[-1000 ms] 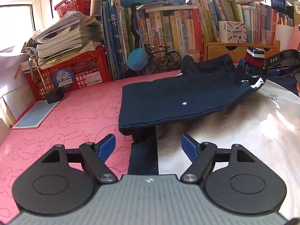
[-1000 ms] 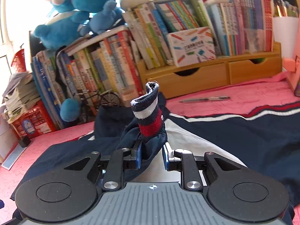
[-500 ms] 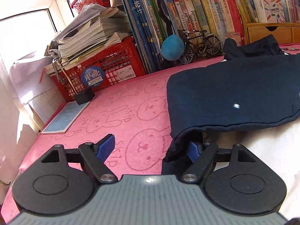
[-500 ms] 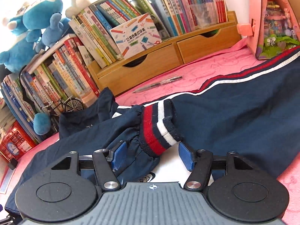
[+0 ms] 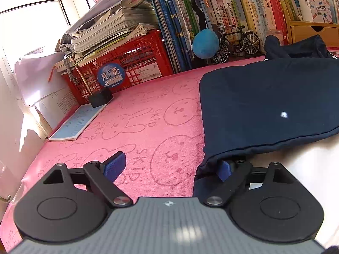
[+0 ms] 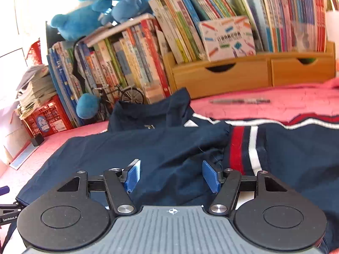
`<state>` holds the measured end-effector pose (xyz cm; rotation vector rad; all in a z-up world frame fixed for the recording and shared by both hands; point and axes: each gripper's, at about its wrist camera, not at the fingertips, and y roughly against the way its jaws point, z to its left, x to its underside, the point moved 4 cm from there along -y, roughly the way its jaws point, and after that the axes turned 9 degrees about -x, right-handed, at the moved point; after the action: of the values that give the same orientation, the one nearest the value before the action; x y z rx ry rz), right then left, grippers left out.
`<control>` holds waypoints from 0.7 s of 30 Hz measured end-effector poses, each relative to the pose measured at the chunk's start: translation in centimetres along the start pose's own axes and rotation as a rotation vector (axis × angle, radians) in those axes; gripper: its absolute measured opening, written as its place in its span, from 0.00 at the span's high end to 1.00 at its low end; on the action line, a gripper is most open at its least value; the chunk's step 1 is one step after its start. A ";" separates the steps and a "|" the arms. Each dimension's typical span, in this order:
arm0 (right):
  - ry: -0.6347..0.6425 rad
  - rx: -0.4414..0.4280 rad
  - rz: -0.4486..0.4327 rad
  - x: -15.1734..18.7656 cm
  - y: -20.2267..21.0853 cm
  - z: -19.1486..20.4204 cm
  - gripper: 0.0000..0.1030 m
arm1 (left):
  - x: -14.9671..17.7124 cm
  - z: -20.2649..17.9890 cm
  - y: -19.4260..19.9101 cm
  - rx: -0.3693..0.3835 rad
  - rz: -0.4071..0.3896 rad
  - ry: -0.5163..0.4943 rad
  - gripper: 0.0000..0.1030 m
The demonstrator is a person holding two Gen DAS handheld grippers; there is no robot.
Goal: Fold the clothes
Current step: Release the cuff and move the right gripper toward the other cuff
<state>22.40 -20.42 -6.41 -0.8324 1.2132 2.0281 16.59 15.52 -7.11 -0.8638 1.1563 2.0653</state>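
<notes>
A navy jacket [image 6: 165, 146] with a white lining lies on the pink mat, one sleeve folded across its body. The sleeve's red, white and navy striped cuff [image 6: 243, 148] rests flat on the navy cloth. My right gripper [image 6: 171, 176] hovers open just above the sleeve, holding nothing. In the left wrist view the folded navy panel [image 5: 264, 103] fills the right side, over the white lining [image 5: 307, 169]. My left gripper [image 5: 169, 167] is open at the panel's near left corner; its right fingertip [image 5: 223, 168] is tucked under the cloth edge, its left fingertip [image 5: 115, 165] over bare mat.
A pink bunny-print mat [image 5: 137, 127] covers the table. A red crate [image 5: 118, 67] stacked with papers, rows of books [image 6: 148, 53], a model bicycle [image 5: 235, 40], a blue ball [image 5: 204, 44] and wooden drawers [image 6: 243, 74] line the back. A pen [image 6: 239, 101] lies on the mat.
My right gripper opened and let the striped cuff drop flat onto the jacket, then drew back. My left gripper slid left to the folded panel's corner, staying open.
</notes>
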 end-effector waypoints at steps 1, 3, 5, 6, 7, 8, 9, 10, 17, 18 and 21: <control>-0.013 0.023 0.023 0.2 -0.1 -0.8 0.56 | 0.0 0.2 -0.1 0.005 0.003 0.010 0.11; 0.014 0.083 0.044 0.9 0.3 -1.8 0.88 | 0.1 0.2 -0.2 0.003 0.004 0.014 0.07; 0.025 0.080 0.063 1.2 1.1 -1.7 0.95 | 0.1 0.1 -0.2 0.001 -0.001 0.006 0.07; 0.030 0.079 0.073 1.3 1.4 -1.6 0.95 | 0.1 0.0 -0.1 -0.004 -0.005 0.000 0.07; 0.035 0.077 0.083 1.4 1.8 -1.5 0.94 | 0.1 -0.1 0.0 -0.008 -0.009 -0.006 0.07; 0.041 0.076 0.093 1.6 2.2 -1.4 0.89 | 0.1 -0.1 0.0 -0.008 -0.009 -0.006 0.07; 0.046 0.075 0.103 1.7 2.5 -1.4 0.77 | 0.1 -0.1 0.0 -0.008 -0.009 -0.005 0.07; 0.052 0.069 0.105 1.7 2.9 -1.1 0.68 | 0.1 0.0 -0.1 -0.005 -0.007 -0.002 0.07; 0.222 0.094 0.101 0.7 0.9 3.1 0.43 | 0.8 0.8 1.1 0.016 0.010 0.001 0.08; 0.188 0.091 0.118 0.9 0.1 2.5 0.41 | 0.9 1.2 2.0 0.027 -0.001 0.000 0.08; 0.142 0.065 0.133 1.1 0.4 1.7 0.41 | 1.1 2.3 4.4 0.051 -0.041 -0.003 0.08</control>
<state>21.10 -18.89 -6.38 -0.8984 1.4402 2.0500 11.99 15.89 -4.91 -0.8523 1.1751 1.9951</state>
